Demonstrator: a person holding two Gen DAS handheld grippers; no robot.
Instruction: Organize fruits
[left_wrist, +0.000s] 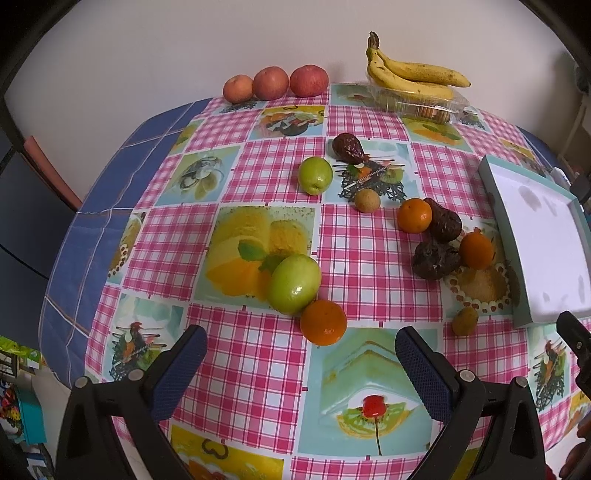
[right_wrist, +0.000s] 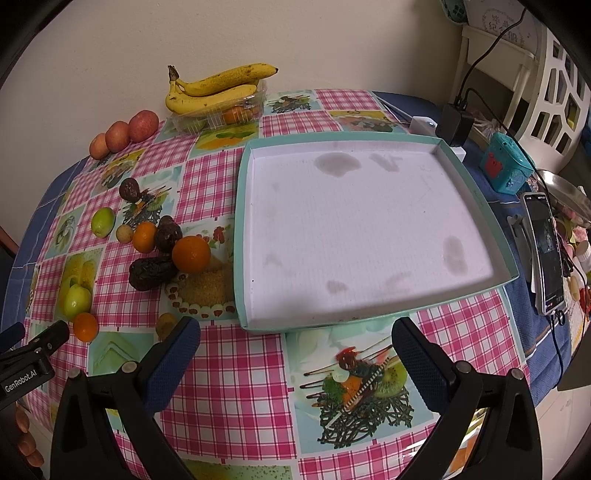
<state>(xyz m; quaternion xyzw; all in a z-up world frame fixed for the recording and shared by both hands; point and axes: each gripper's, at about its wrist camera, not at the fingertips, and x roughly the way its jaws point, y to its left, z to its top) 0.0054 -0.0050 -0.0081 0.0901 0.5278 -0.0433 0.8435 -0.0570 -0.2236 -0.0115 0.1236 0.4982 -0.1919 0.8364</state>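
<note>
Tablecloth (left_wrist: 258, 369) under you is glossy, pink gingham checks alternating with printed food pictures; blue cloth (left_wrist: 92, 192) shows past its left and far-right edges. A plain cream wall (left_wrist: 184, 44) backs the table.

Your left gripper (left_wrist: 301, 363) hangs low over the near edge, jaws spread wide, nothing between the dark textured pads. Just ahead of it an orange (left_wrist: 323, 322) touches a smooth green fruit (left_wrist: 293, 283). Further in lie a second green fruit (left_wrist: 315, 174), a small tan round fruit (left_wrist: 367, 200), and a cluster of two oranges (left_wrist: 414, 215) with wrinkled dark brown fruits (left_wrist: 436, 258) pressed together. Three red apples (left_wrist: 270, 82) line the wall; spotted bananas (left_wrist: 410, 75) rest on a clear plastic box (left_wrist: 424, 101).

Your right gripper (right_wrist: 295, 350) is likewise spread wide and empty, near the front rim of a shallow teal-walled tray (right_wrist: 239, 229); its white floor carries grey stains. The fruit cluster sits just left of the tray. Right of the tray the edge is crowded: phone (right_wrist: 545, 254), black charger (right_wrist: 454, 125) with cable, teal toy (right_wrist: 506, 166). Open cloth lies between both grippers and the tray.
</note>
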